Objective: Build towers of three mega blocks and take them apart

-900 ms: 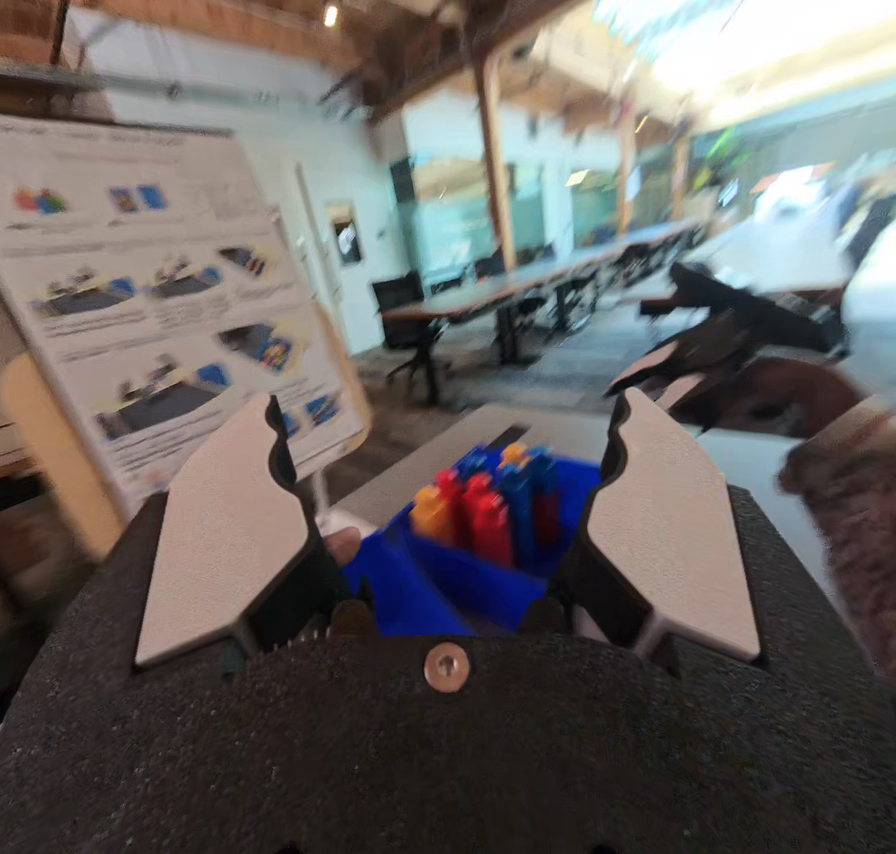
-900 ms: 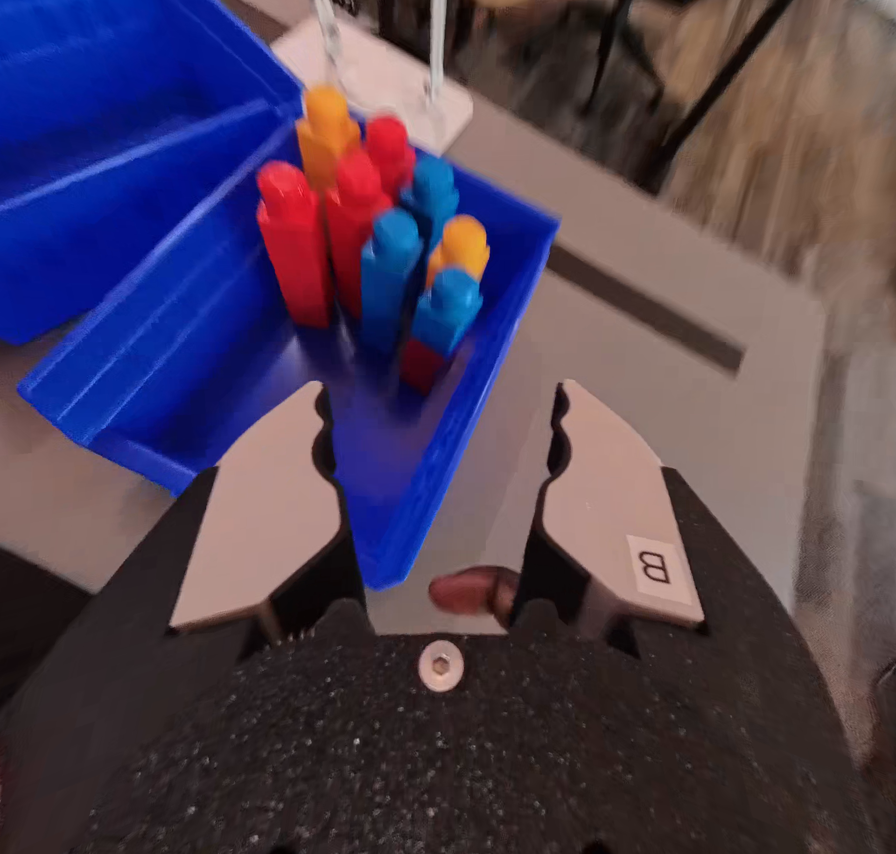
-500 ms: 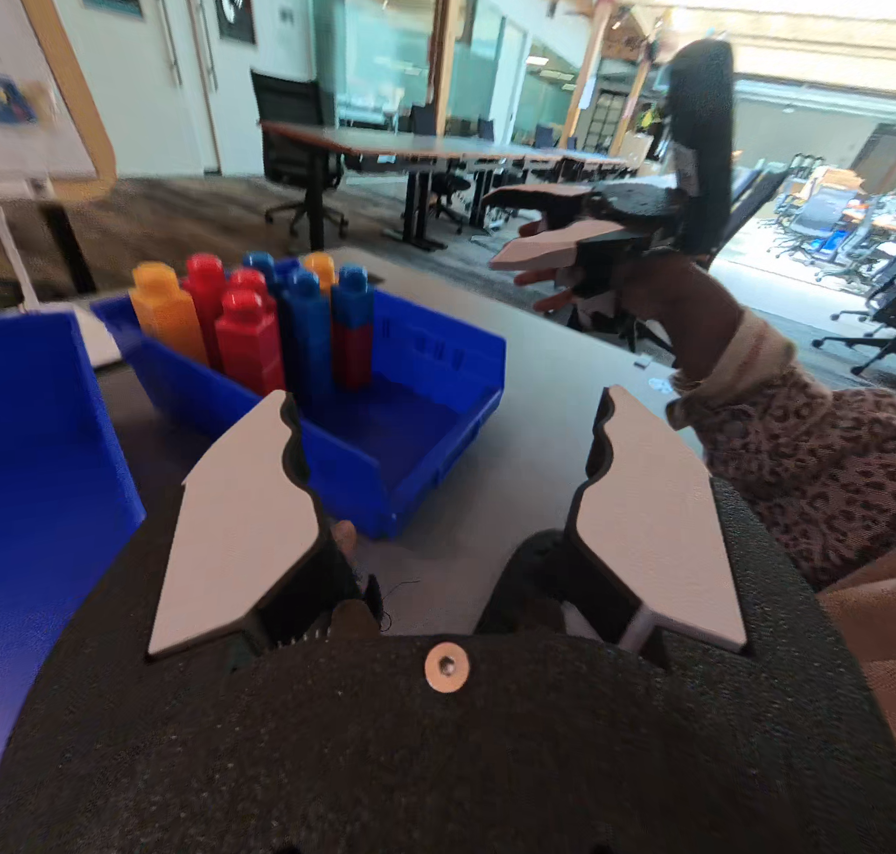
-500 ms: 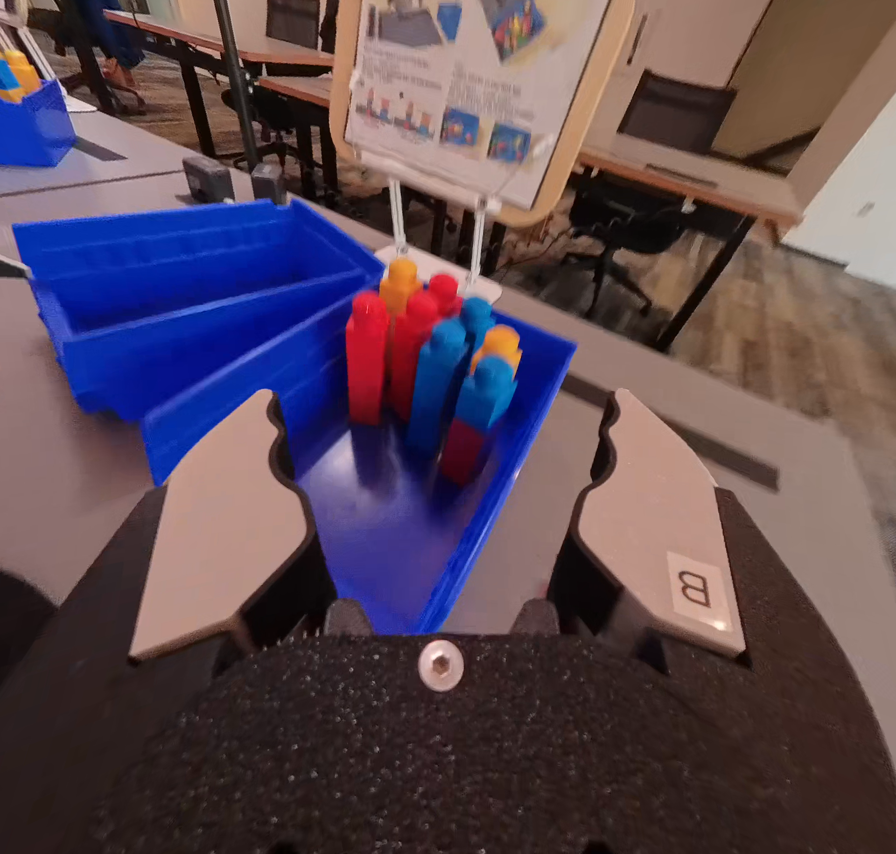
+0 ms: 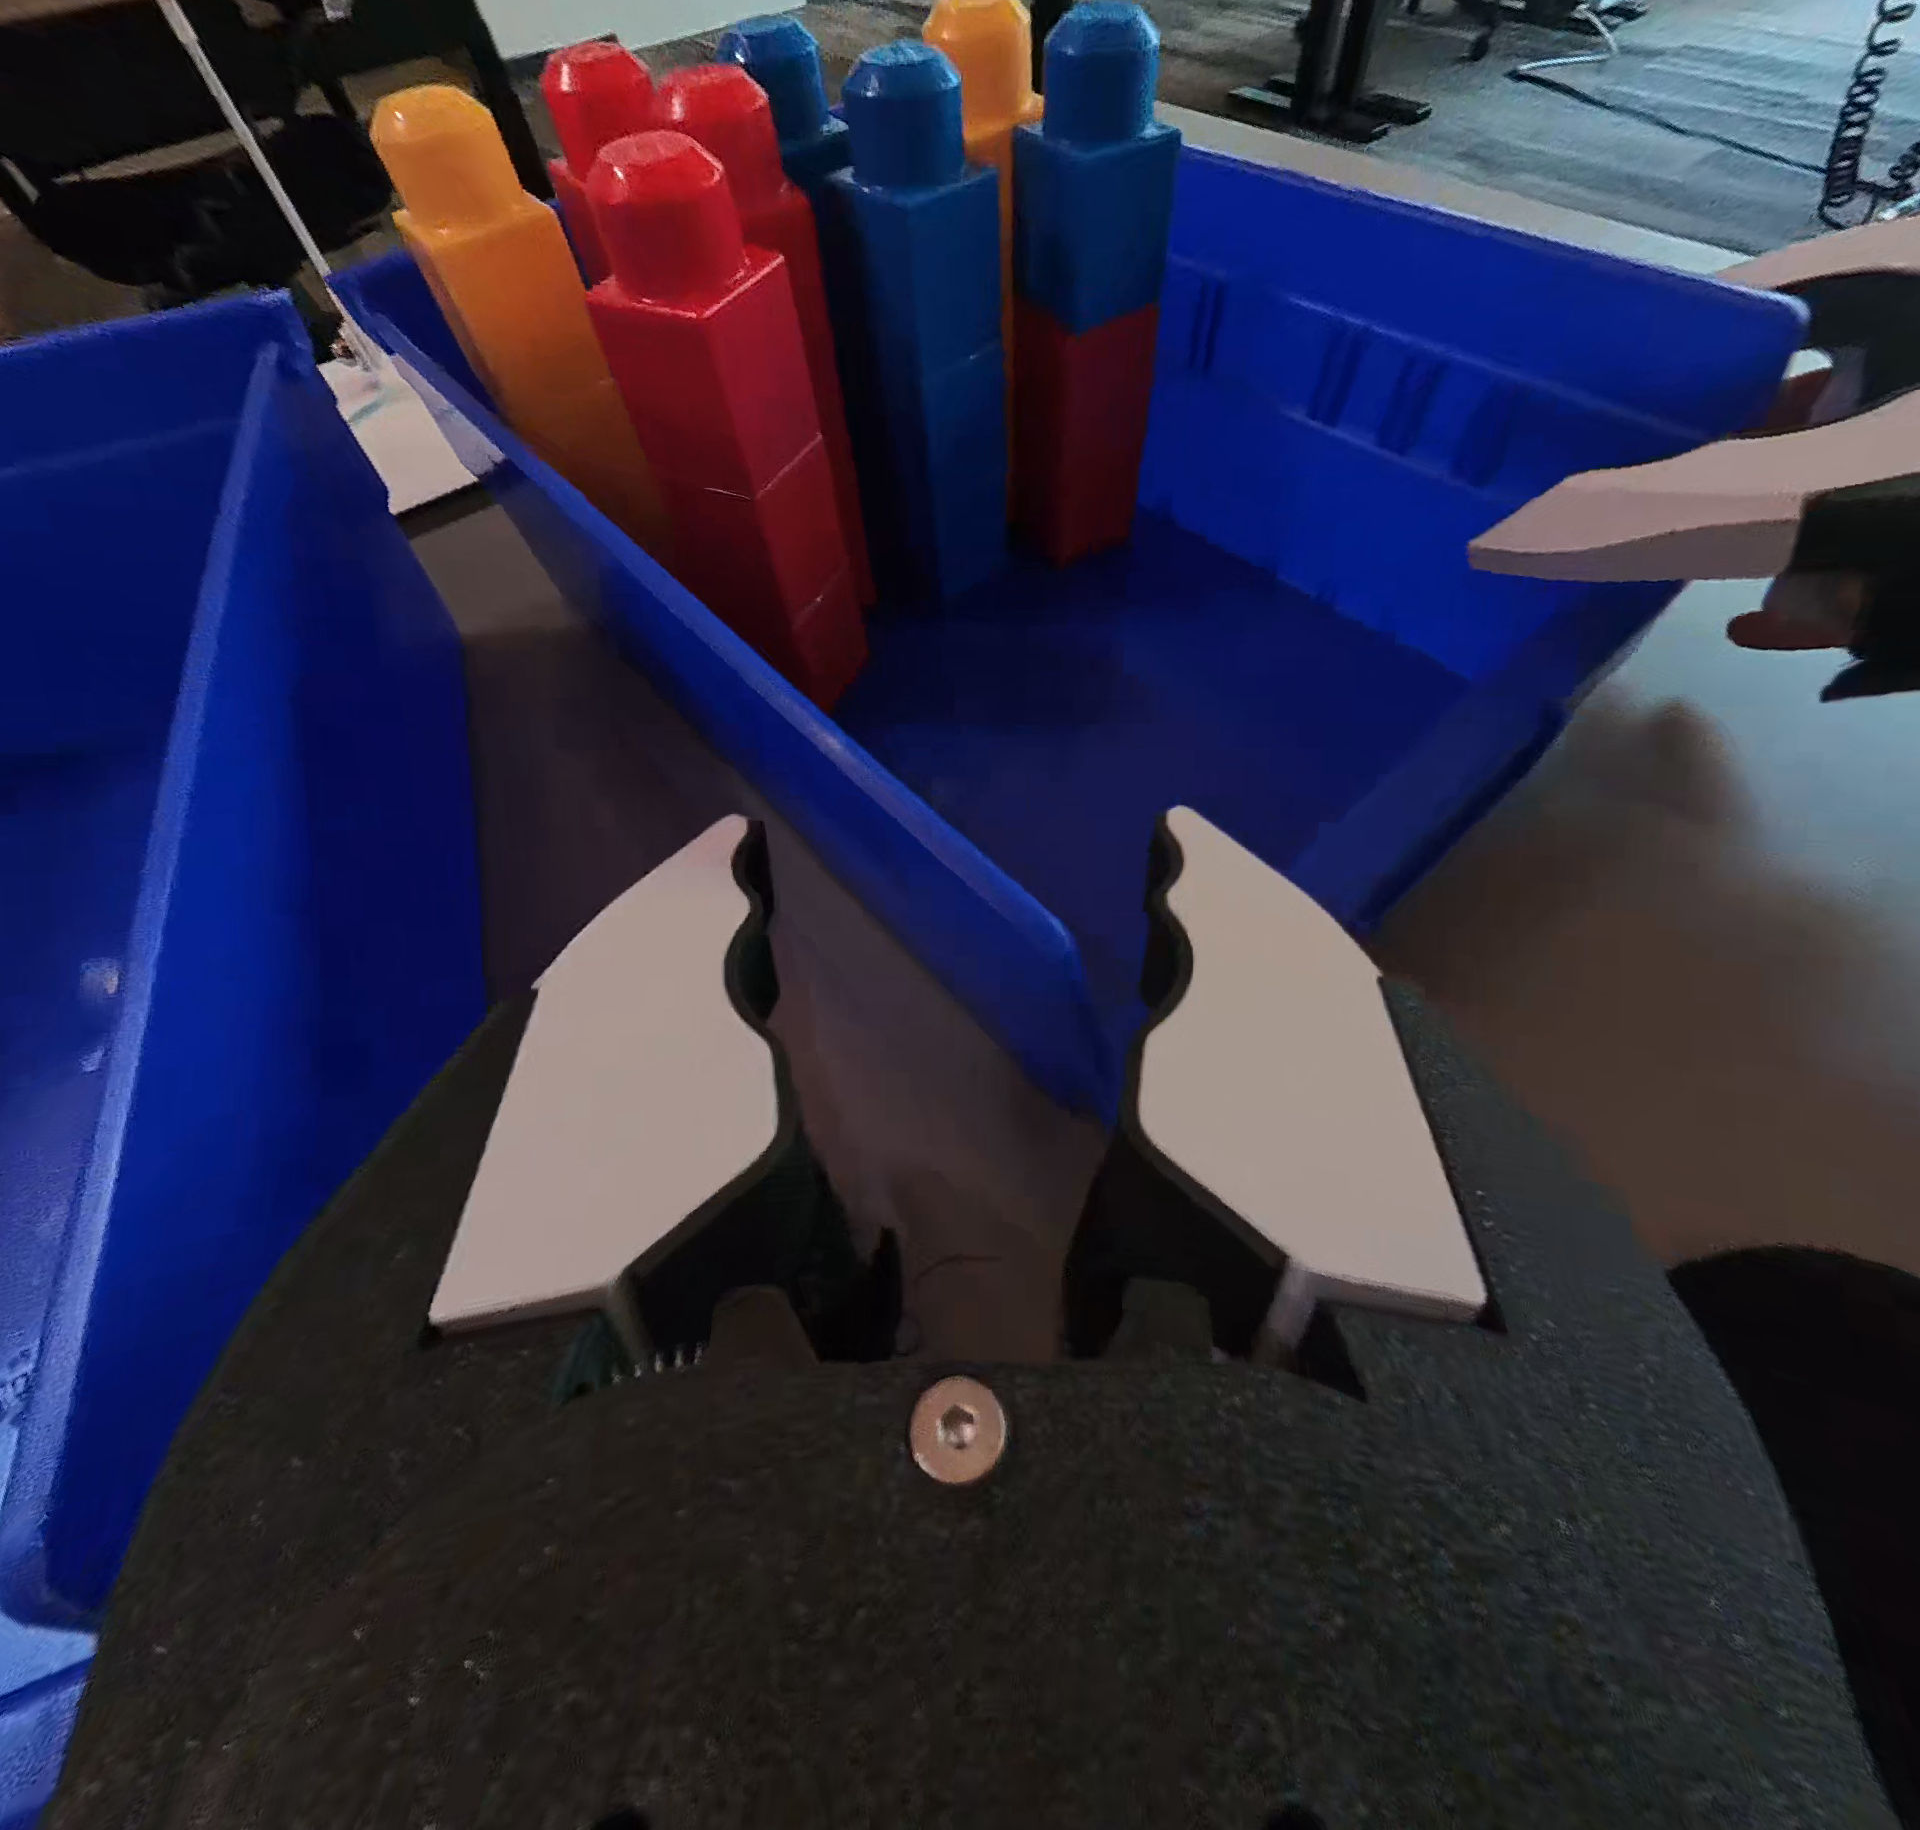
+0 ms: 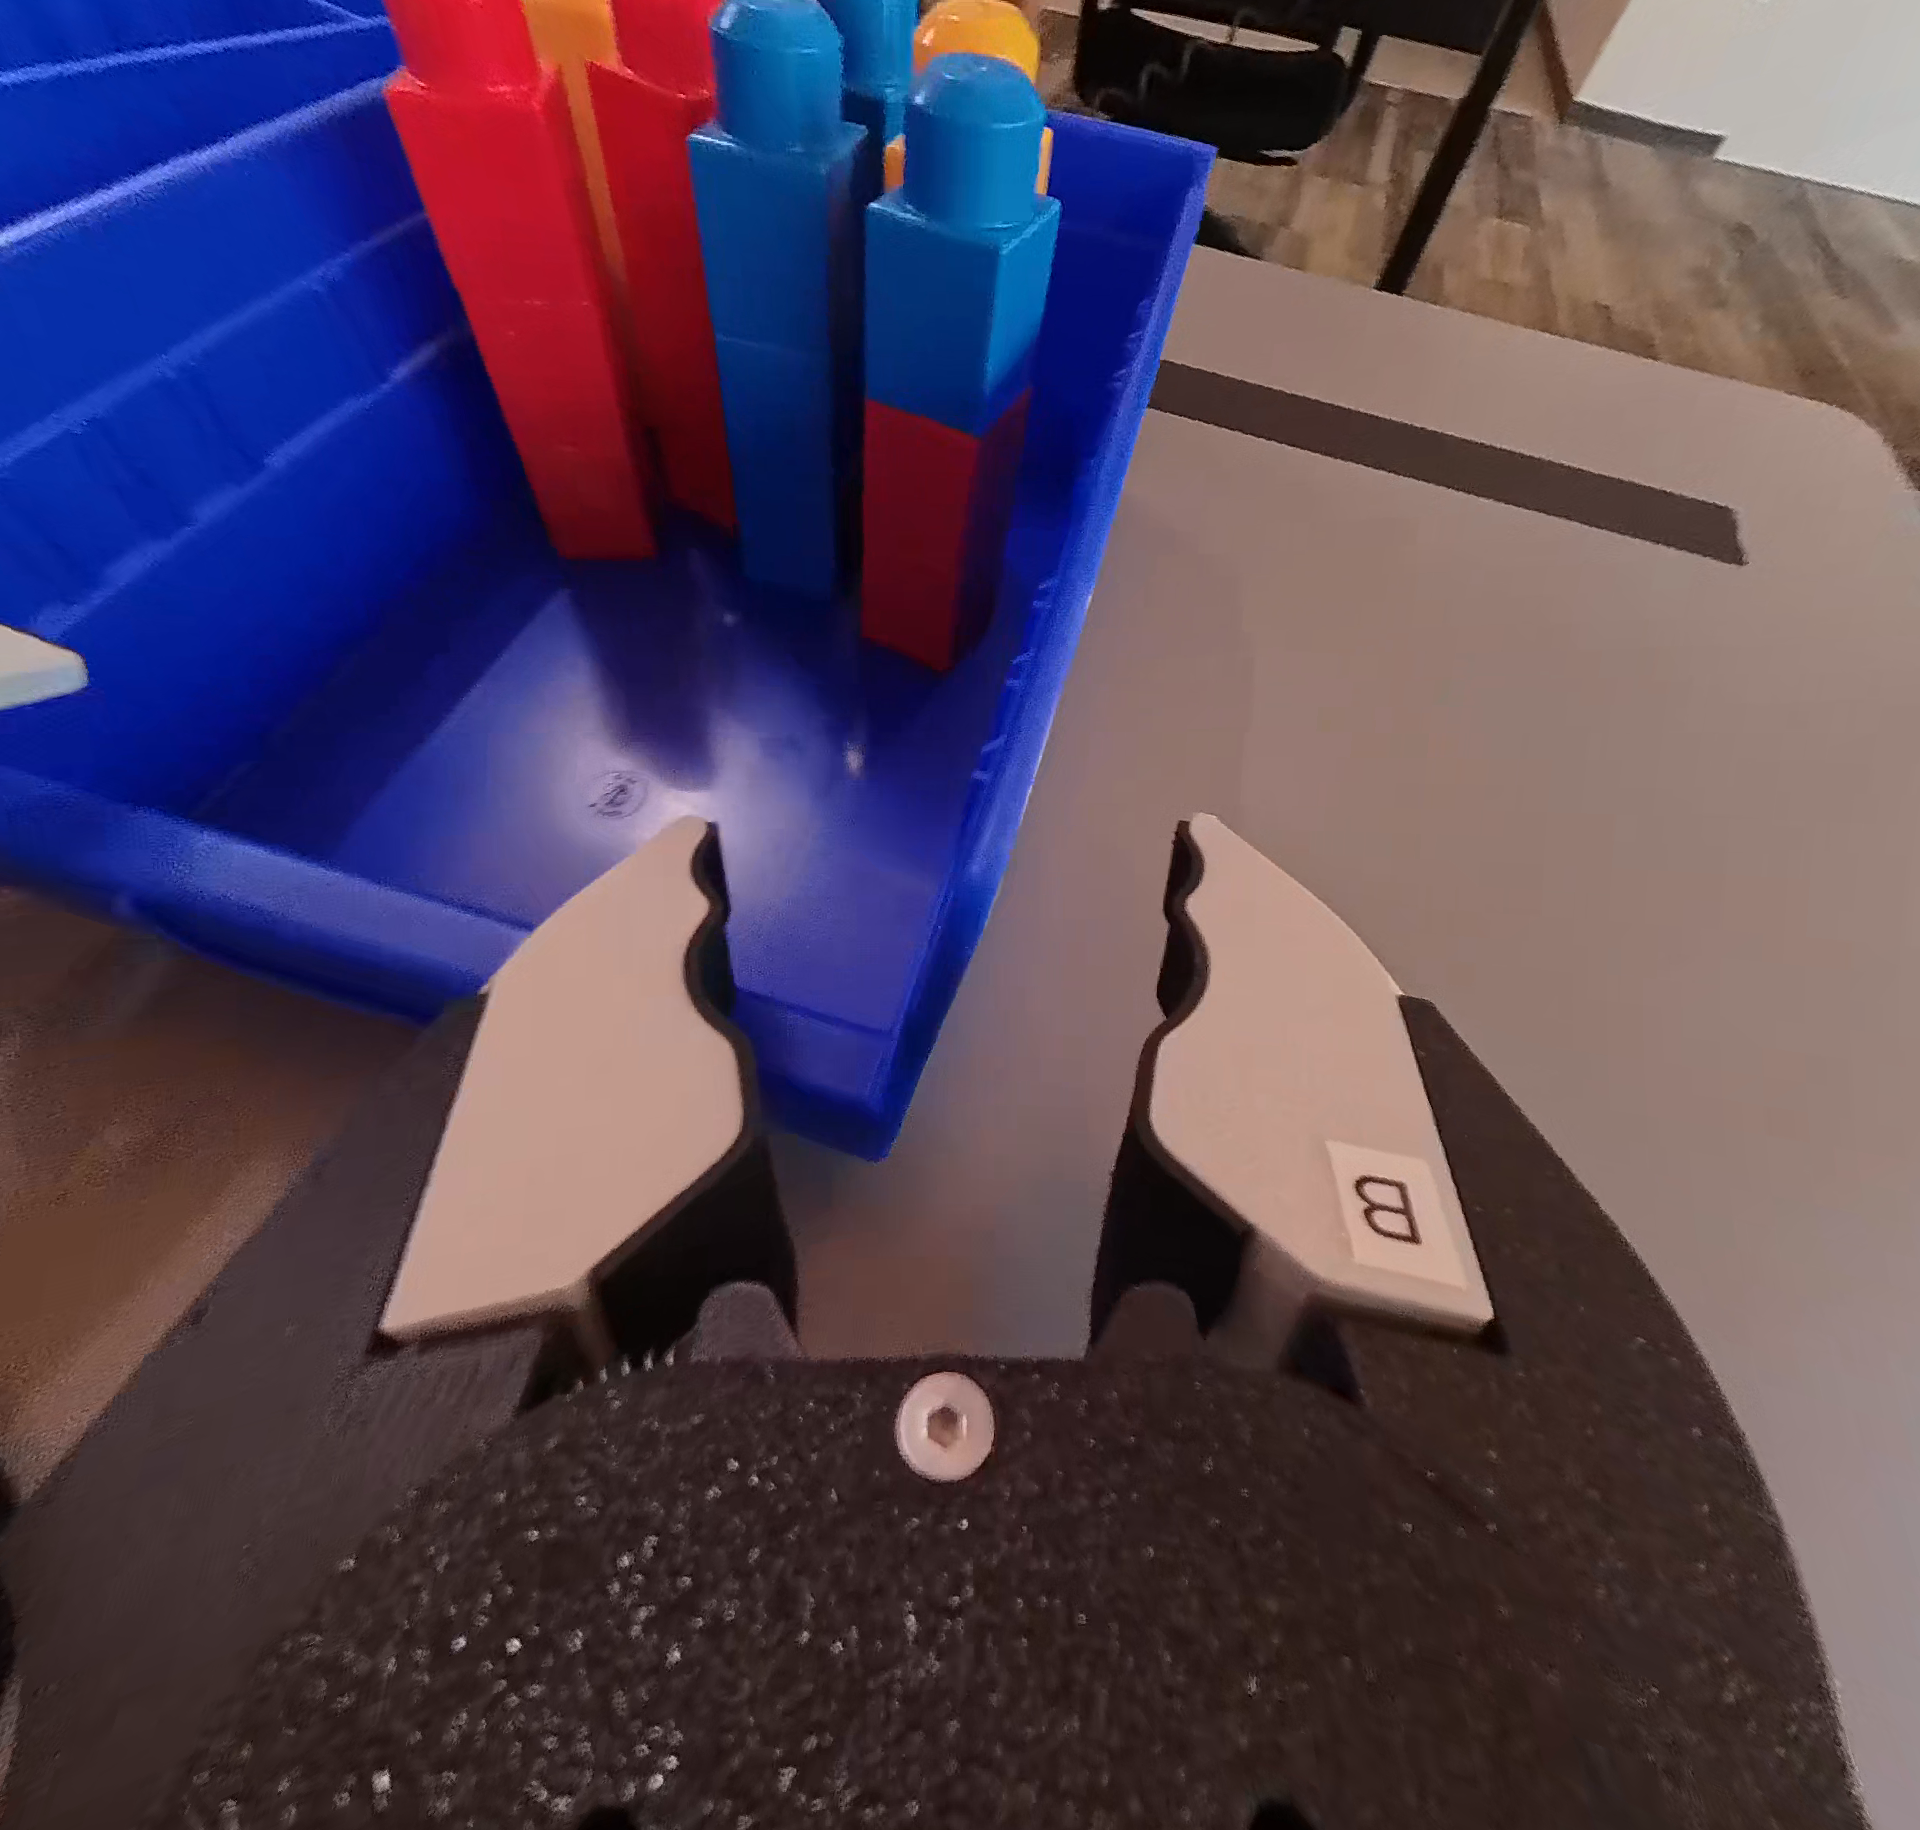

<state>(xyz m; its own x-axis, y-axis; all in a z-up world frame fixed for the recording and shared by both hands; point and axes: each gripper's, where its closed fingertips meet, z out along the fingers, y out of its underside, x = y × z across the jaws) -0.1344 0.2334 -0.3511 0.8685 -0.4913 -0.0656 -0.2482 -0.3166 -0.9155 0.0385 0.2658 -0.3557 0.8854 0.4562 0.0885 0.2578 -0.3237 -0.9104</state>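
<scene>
A blue bin (image 5: 1403, 492) (image 6: 1081, 533) holds several upright towers of mega blocks in red, orange and blue at its far end. The nearest ones are a red tower (image 5: 748, 409) (image 6: 499, 253), a blue tower (image 5: 925, 326) (image 6: 774, 326) and a shorter blue-on-red tower (image 5: 1086, 326) (image 6: 951, 409). My left gripper (image 5: 956, 845) is open and empty over the bin's near left corner. My right gripper (image 6: 945, 845) is open and empty over the bin's near right corner. It also shows at the right edge of the left wrist view (image 5: 1704, 430).
A second blue bin (image 5: 187, 741) (image 6: 156, 118) stands to the left of the first. The bins sit on a grey table (image 6: 1455, 741) with a dark strip (image 6: 1455, 471). Office tables and chairs stand behind.
Both grippers have swung down from the room towards the bin and moved much closer to the towers. Both stay open.
</scene>
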